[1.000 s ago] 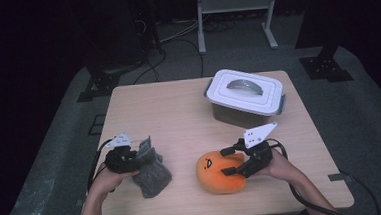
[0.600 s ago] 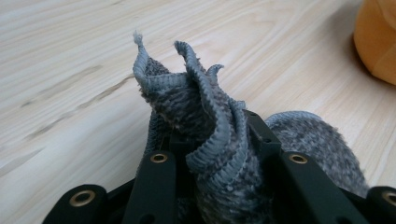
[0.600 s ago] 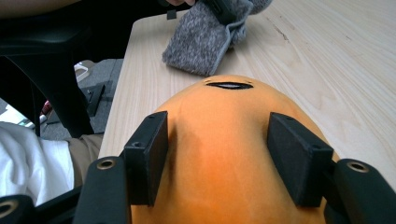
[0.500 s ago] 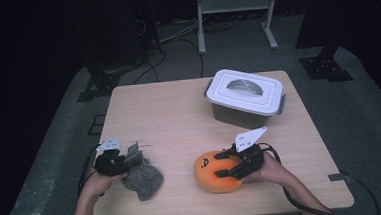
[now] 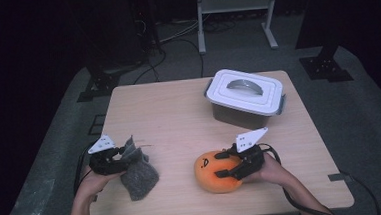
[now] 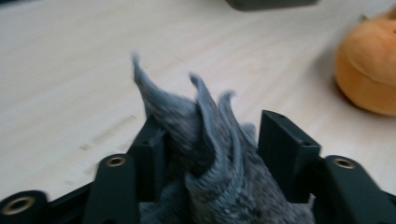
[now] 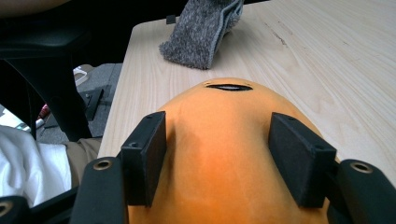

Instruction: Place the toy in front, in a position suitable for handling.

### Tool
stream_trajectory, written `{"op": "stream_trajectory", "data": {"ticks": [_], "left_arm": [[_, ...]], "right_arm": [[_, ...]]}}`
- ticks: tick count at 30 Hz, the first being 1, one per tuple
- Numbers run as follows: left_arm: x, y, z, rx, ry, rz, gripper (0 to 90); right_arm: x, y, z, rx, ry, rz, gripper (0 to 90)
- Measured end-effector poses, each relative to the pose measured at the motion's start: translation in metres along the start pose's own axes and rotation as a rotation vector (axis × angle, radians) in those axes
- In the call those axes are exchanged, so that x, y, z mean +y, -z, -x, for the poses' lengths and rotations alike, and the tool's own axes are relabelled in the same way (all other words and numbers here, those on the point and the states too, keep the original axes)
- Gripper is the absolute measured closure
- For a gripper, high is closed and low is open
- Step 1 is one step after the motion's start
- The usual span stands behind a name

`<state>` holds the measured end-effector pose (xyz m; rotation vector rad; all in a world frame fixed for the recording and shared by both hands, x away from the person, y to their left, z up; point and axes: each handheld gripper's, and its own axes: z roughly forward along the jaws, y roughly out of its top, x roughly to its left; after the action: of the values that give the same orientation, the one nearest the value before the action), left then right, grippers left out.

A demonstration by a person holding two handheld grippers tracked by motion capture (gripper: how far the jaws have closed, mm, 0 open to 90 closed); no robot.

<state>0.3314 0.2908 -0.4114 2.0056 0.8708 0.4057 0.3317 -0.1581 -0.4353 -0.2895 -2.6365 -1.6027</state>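
**High view: two grippers at work on a cloth and a soft toy**

High view places the left gripper (image 5: 126, 154) at the near left of the wooden table (image 5: 179, 113), held in the person's left hand (image 5: 90, 181). A grey cloth (image 5: 138, 176) lies bunched on the table at this gripper's tips, and its upper corner stands up between the jaws. The jaws have just been opening. In the left gripper view, the cloth (image 6: 219, 163) sits in the gap with its folds rising past the jaw tips. The left jaw lies against the fabric; the right jaw stands slightly clear of it. The pads do not squeeze the cloth, so this gripper (image 6: 219, 140) is spread around the fabric rather than pinching it.

The right gripper (image 5: 222, 164) is at the near right of the table, held in the right hand (image 5: 272, 170). Its jaws lie on either side of an orange soft toy (image 5: 213, 172) with a dark face printed on it. In the right gripper view, both pads press into the sides of the toy (image 7: 224, 154), which bulges between them. This gripper (image 7: 217, 140) pinches the toy, which rests on the table.

A grey box with a white handled lid (image 5: 245, 96) stands on the far right part of the table, well apart from both grippers. Cloth and toy lie near each other along the near edge, not touching
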Motion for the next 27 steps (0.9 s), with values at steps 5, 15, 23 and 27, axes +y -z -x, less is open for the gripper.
{"op": "stream_trajectory", "data": {"ticks": [5, 15, 23, 27], "left_arm": [[0.008, 0.007, -0.004, 0.027, -0.011, 0.048, 39.8], [0.018, 0.011, 0.007, -0.017, -0.043, 0.091, 37.0], [0.015, -0.005, 0.021, -0.067, -0.055, 0.090, 35.2], [0.013, -0.012, 0.028, -0.083, -0.065, 0.083, 33.5]], "right_arm": [[0.000, 0.000, 0.000, -0.001, 0.002, 0.002, 36.9], [0.001, 0.000, 0.000, 0.000, 0.002, -0.001, 36.4], [0.008, 0.001, -0.005, 0.010, 0.001, -0.011, 30.0], [0.017, 0.007, -0.001, 0.009, -0.034, 0.037, 29.4]]}}
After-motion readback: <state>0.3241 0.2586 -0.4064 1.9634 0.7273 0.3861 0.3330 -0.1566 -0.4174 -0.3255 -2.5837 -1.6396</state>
